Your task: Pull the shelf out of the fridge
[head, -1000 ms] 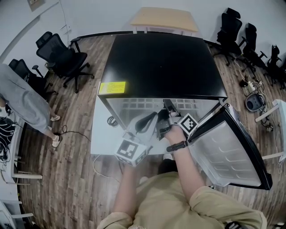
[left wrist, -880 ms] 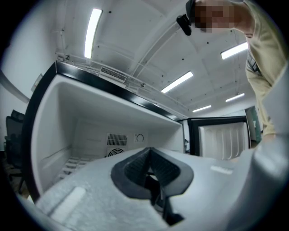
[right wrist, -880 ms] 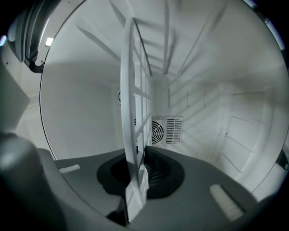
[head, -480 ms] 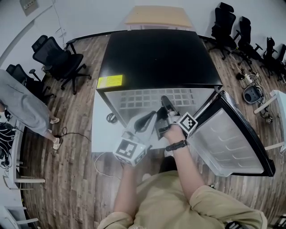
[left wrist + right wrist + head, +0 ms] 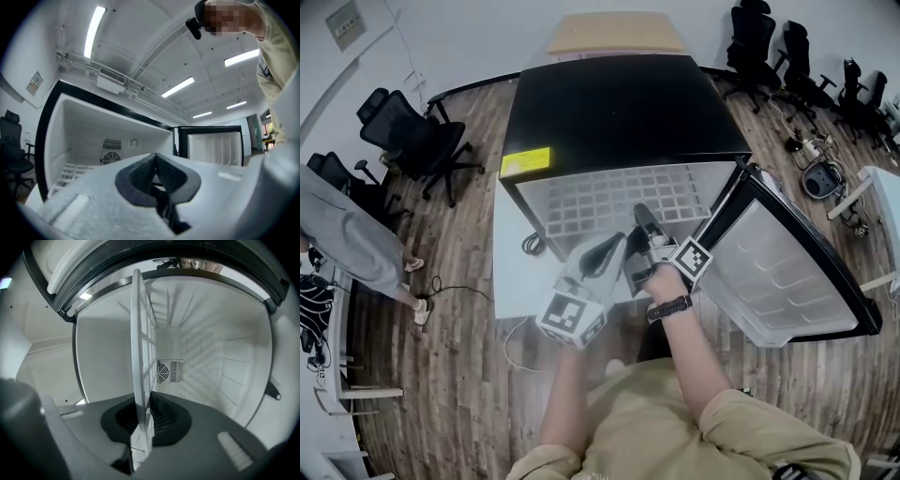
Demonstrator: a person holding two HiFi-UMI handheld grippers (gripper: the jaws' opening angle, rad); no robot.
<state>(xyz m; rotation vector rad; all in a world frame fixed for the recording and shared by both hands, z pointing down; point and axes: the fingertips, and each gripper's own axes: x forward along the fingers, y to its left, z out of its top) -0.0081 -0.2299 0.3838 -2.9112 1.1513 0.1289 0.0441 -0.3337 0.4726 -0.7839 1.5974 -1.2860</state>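
Note:
The black fridge (image 5: 628, 108) stands with its door (image 5: 787, 272) swung open to the right. The white grid shelf (image 5: 609, 199) sticks partway out of the fridge's front. My right gripper (image 5: 641, 217) is shut on the shelf's front edge. In the right gripper view the shelf (image 5: 140, 352) runs edge-on between the pads of my right gripper (image 5: 143, 420), with the fan vent (image 5: 169, 371) on the fridge's back wall behind it. My left gripper (image 5: 614, 246) hangs just left of the right one, shut and holding nothing. The left gripper view has my left gripper (image 5: 156, 171) below the fridge cavity (image 5: 108, 136).
The fridge rests on a white floor panel (image 5: 511, 272) over wood flooring. Office chairs (image 5: 408, 141) stand at the left and more chairs (image 5: 787, 56) at the back right. A person (image 5: 342, 234) stands at far left. A wooden table (image 5: 614, 33) is behind the fridge; cables (image 5: 820, 173) lie at right.
The shelf has slid farther out of the fridge, showing more of its grid, with my right gripper still closed on its front edge. The left gripper keeps its place beside it.

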